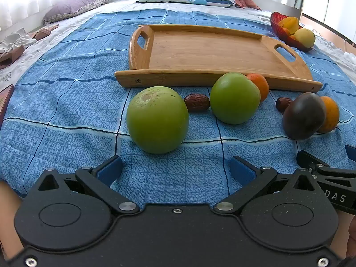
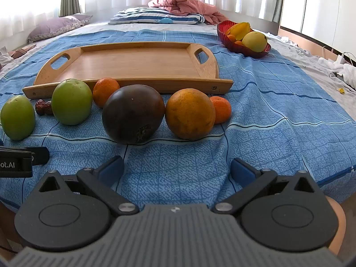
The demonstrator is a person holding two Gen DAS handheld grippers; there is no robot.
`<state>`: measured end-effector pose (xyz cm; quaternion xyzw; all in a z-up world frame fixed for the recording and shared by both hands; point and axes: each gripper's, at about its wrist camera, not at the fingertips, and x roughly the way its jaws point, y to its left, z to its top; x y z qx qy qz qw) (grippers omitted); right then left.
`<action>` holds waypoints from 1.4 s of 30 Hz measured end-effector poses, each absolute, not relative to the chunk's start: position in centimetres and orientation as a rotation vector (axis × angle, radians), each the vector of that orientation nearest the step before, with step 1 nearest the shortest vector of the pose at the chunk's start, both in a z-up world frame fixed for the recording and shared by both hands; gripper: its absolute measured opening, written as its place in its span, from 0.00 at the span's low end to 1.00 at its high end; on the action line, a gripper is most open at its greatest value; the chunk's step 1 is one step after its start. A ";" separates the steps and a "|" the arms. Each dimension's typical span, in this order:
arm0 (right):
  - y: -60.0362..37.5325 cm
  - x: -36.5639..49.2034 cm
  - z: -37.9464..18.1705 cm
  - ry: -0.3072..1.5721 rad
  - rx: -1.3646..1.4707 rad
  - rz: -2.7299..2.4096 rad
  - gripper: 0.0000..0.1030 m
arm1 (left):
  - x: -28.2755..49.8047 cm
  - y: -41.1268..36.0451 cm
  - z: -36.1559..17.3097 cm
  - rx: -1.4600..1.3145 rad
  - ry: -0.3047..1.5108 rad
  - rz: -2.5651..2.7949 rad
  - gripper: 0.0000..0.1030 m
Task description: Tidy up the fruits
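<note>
An empty wooden tray [image 1: 200, 51] [image 2: 133, 64] lies on the blue bedspread. A row of fruit sits in front of it: two green fruits [image 1: 156, 120] [image 1: 234, 98], two red dates [image 1: 197, 102] [image 1: 283, 103], a small tangerine [image 1: 260, 84], a dark purple fruit [image 1: 304, 115] [image 2: 133, 113], an orange [image 2: 189, 113] and another tangerine [image 2: 221, 109]. My left gripper [image 1: 175, 169] is open and empty, just short of the nearer green fruit. My right gripper [image 2: 176, 169] is open and empty, before the purple fruit and the orange.
A red bowl [image 2: 242, 46] [image 1: 287, 35] with a starfruit, a yellow fruit and small oranges stands at the back right. Pillows [image 2: 153, 17] and a pink blanket [image 2: 189, 4] lie at the far end of the bed. Cables and cloth lie off the right edge.
</note>
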<state>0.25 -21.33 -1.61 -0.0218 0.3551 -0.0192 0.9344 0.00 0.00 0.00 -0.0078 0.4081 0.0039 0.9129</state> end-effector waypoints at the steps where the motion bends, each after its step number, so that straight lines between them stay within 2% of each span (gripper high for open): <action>1: -21.3 0.2 -1.6 0.726 -0.045 -0.039 1.00 | 0.0 0.0 0.0 -0.016 0.841 0.008 1.00; 37: -21.3 0.1 -2.0 0.715 -0.050 -0.036 1.00 | 0.0 0.0 0.0 -0.014 0.838 0.009 1.00; 42: -21.7 -0.7 -2.0 0.663 -0.068 -0.005 1.00 | -0.3 0.0 -0.1 -0.002 0.813 0.004 1.00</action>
